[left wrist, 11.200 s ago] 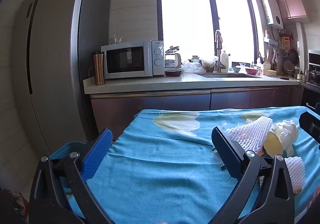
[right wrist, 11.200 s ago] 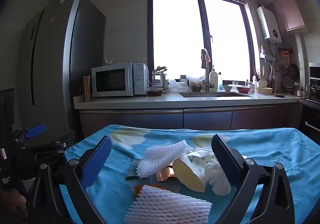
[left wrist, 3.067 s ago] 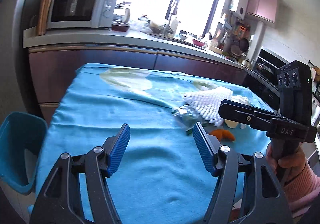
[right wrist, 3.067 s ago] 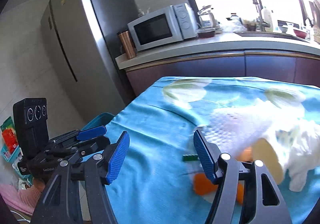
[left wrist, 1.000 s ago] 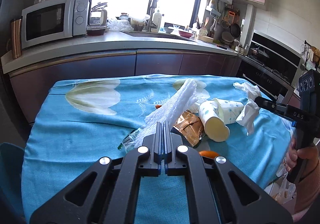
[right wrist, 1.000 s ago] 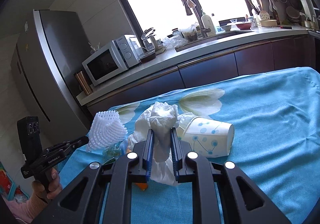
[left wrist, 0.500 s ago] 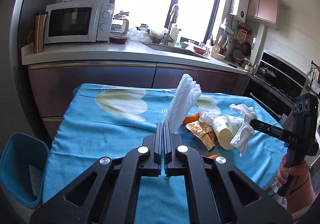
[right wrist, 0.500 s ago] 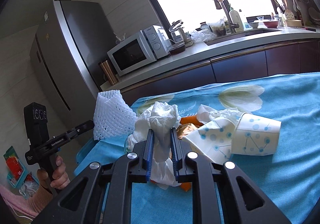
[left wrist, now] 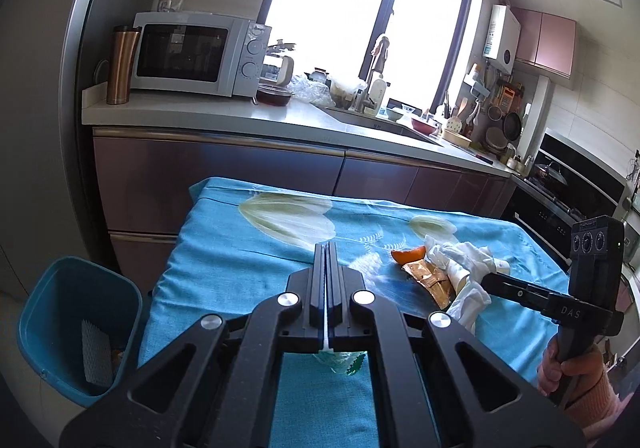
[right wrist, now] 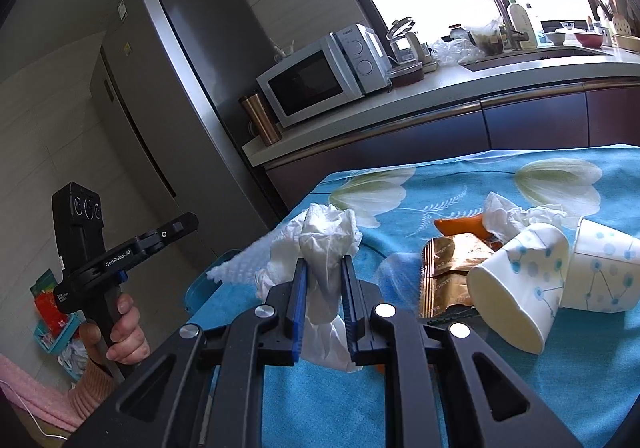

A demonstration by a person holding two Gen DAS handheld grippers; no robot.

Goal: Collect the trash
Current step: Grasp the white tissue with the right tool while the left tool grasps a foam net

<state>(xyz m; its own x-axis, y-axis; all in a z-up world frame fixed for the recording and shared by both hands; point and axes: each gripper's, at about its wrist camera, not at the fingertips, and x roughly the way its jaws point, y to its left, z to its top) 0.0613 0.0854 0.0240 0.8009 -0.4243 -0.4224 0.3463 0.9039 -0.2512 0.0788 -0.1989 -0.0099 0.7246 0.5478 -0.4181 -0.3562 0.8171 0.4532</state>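
Observation:
My left gripper (left wrist: 327, 248) is shut; a thin white sliver shows between its jaws and white foam net (right wrist: 244, 262) hangs below it toward the blue bin (left wrist: 60, 312). My right gripper (right wrist: 323, 262) is shut on a crumpled white tissue (right wrist: 326, 236), held above the blue tablecloth (left wrist: 240, 268). On the table lie two dotted paper cups (right wrist: 520, 288), a gold wrapper (right wrist: 448, 268), an orange peel (left wrist: 408, 254) and more tissue (right wrist: 516, 214). The right gripper also shows in the left wrist view (left wrist: 486, 280).
The blue bin stands on the floor left of the table with a foam net (left wrist: 95, 348) inside. A counter (left wrist: 240, 116) with a microwave (left wrist: 192, 54) and sink runs behind the table. A tall fridge (right wrist: 176, 96) stands at left.
My left gripper has swung left toward the bin; the foam net no longer stands up above its jaws. My right gripper still holds the tissue and has shifted left over the table.

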